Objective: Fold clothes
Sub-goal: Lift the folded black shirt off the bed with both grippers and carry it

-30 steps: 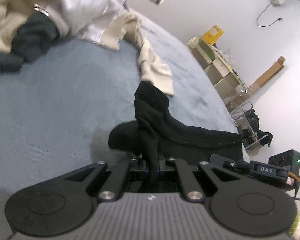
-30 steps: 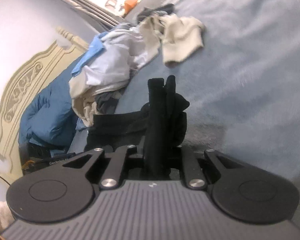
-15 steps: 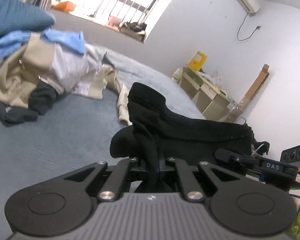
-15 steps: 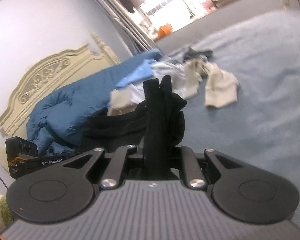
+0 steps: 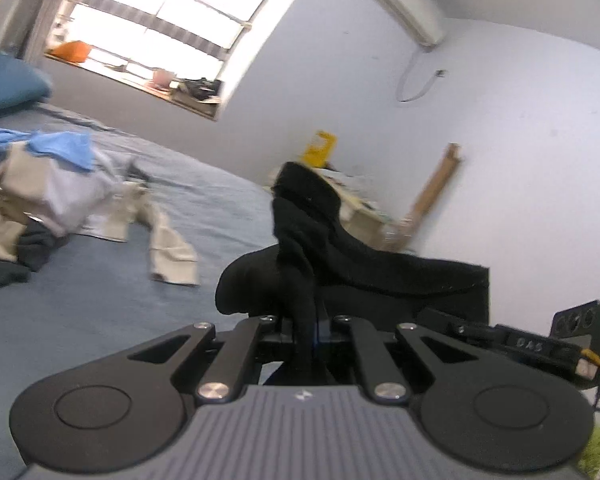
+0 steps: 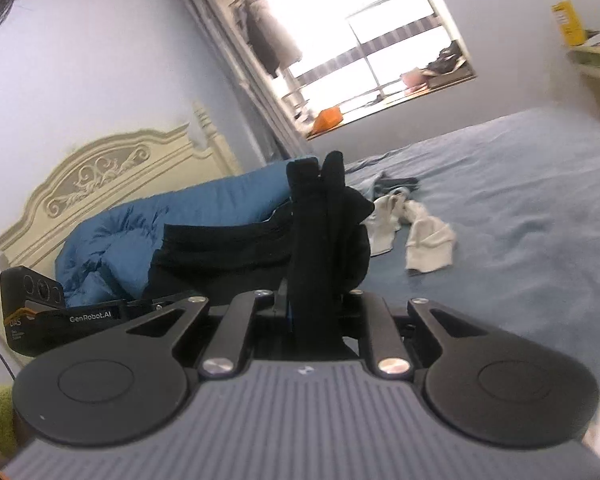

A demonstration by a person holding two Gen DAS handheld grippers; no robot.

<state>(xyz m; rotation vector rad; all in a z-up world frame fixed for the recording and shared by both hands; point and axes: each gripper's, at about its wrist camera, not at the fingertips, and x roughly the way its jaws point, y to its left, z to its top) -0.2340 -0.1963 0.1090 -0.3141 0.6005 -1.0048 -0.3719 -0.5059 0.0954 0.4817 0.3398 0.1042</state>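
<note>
Black garment point(image 5: 380, 276) stretches sideways between both clamped grippers.

We see black garment point(image 5: 340, 252) as matt, soft knit cloth, pinched in left tongs point(image 5: 309, 322) and right tongs point(image 6: 315, 308). Tongs' linkages matt black plastic with shiny metal rivets; housing ribbed grey, dull. Beyond tongs, bed cover point(image 6: 520, 216) nappy blue fabric; clothes pile point(image 5: 40, 196) thin woven cloth; headboard point(image 6: 100, 176) painted carved wood, satin.

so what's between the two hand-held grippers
The black garment, held taut between the left hand-held gripper and the right hand-held gripper; both wrist views show it.
</note>
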